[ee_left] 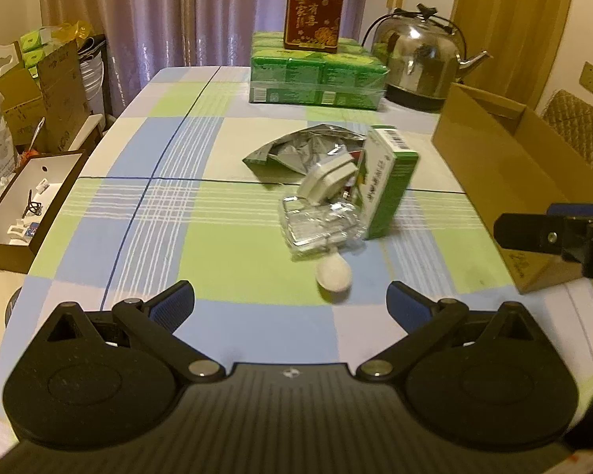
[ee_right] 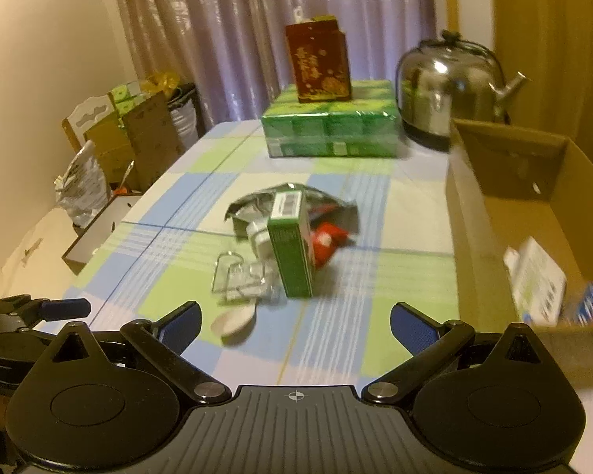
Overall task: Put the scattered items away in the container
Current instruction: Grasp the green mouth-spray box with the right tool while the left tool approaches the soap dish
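Both grippers hovered over the near end of the checked table (ee_left: 146, 150), each with its jaws spread wide and nothing between them: the left gripper (ee_left: 290, 302) low at centre, the right gripper (ee_right: 295, 322) beside it. In the left view the right tool's tip showed at the far right, in front of the box (ee_left: 494, 181). The box stood open along the table's right edge; inside, near its front wall, lay a white packet (ee_right: 539, 286) and a blue item (ee_right: 591, 304).

The scattered items sat together mid-table, just left of the box. A green carton (ee_left: 391, 193) stood upright; a foil bag (ee_left: 296, 150) lay behind it, a clear blister tray (ee_left: 320, 225) at its foot, a white cap-like piece (ee_left: 328, 179) on the tray, and a red item (ee_right: 326, 243) to the carton's right. A white spoon (ee_left: 334, 276) lay nearest the left gripper.

Bare cloth stretched open to the left, up to the table's left edge. At the far end a green pack (ee_left: 318, 75), carrying a red box (ee_left: 314, 10), and a kettle (ee_left: 421, 59) stood well apart from the cluster.
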`<action>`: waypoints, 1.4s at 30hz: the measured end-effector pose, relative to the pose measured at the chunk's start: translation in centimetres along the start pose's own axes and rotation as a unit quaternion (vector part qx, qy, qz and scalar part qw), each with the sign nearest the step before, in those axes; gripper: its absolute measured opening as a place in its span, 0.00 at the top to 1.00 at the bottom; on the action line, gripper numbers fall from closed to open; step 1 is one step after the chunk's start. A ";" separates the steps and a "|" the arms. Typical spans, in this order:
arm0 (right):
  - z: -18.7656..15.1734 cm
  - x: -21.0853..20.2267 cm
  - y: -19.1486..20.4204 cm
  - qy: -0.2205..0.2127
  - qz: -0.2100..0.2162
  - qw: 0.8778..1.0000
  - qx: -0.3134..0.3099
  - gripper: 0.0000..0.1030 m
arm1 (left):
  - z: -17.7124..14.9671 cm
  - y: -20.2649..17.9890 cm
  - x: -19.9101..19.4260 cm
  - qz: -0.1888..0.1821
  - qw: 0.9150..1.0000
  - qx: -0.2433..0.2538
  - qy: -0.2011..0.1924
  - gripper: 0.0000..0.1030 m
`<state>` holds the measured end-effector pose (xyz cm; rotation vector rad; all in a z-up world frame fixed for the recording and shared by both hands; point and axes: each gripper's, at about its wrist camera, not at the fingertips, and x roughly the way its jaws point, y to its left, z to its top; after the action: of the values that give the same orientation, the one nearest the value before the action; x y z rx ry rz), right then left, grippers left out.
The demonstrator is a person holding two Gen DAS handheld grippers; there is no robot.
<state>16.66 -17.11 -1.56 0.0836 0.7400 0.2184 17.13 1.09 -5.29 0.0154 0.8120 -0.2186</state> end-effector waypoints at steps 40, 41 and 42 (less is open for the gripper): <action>-0.4 9.6 -4.9 -0.016 -0.039 0.999 -0.035 0.74 | 3.7 -2.9 14.9 -0.023 0.999 0.002 0.026 0.18; -0.5 9.7 -4.9 -0.015 -0.038 0.999 -0.036 0.74 | 3.6 -2.9 14.9 -0.023 0.999 -0.001 0.026 0.22; -0.6 9.8 -5.0 -0.013 -0.037 0.999 -0.035 0.74 | 3.6 -2.8 14.9 -0.022 0.999 -0.002 0.025 0.24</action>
<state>24.08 -19.76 -9.20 -0.0082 0.7068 0.1719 29.07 -4.82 -13.30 0.0002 0.8623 -0.2592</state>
